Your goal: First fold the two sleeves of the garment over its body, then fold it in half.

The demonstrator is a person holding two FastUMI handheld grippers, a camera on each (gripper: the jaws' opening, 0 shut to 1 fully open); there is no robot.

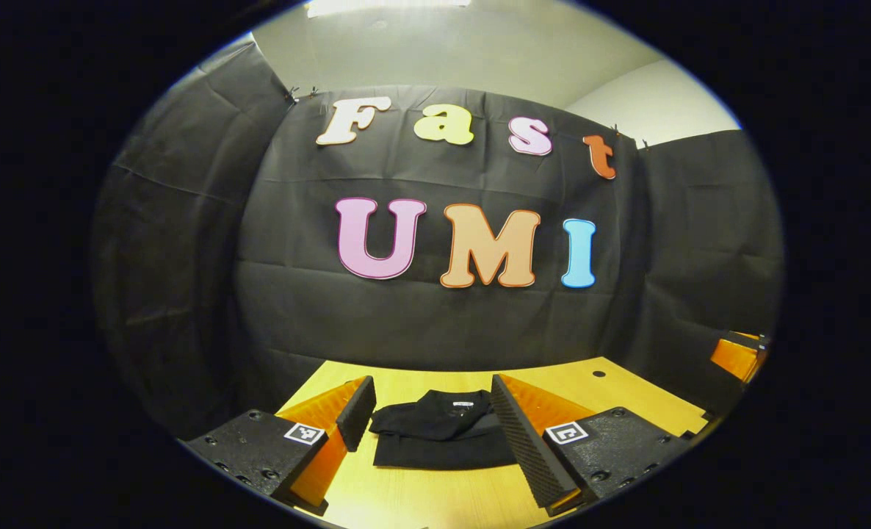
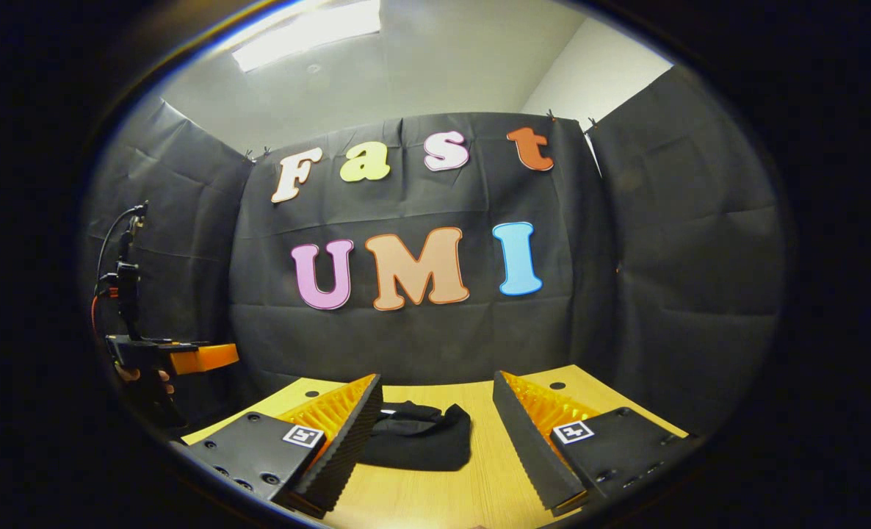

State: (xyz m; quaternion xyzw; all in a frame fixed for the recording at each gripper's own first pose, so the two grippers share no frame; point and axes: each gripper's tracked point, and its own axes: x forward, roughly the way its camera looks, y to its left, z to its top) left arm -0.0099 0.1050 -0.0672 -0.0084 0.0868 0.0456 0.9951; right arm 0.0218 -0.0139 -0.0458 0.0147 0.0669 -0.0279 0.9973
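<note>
No legible text stood on anything. The small white label inside the collar of the dark garment was too small to read, and each claw's body bore a square black-and-white marker, without words.

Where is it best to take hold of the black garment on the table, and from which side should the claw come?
Probably its near edge: the black garment lies flat and compact on the table, so the open left claw could come low from the front and pinch that edge.

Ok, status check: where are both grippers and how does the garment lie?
Left gripper open, right gripper open, both hovering clear. Black garment folded compact on the wooden table. Nothing in the way.
</note>
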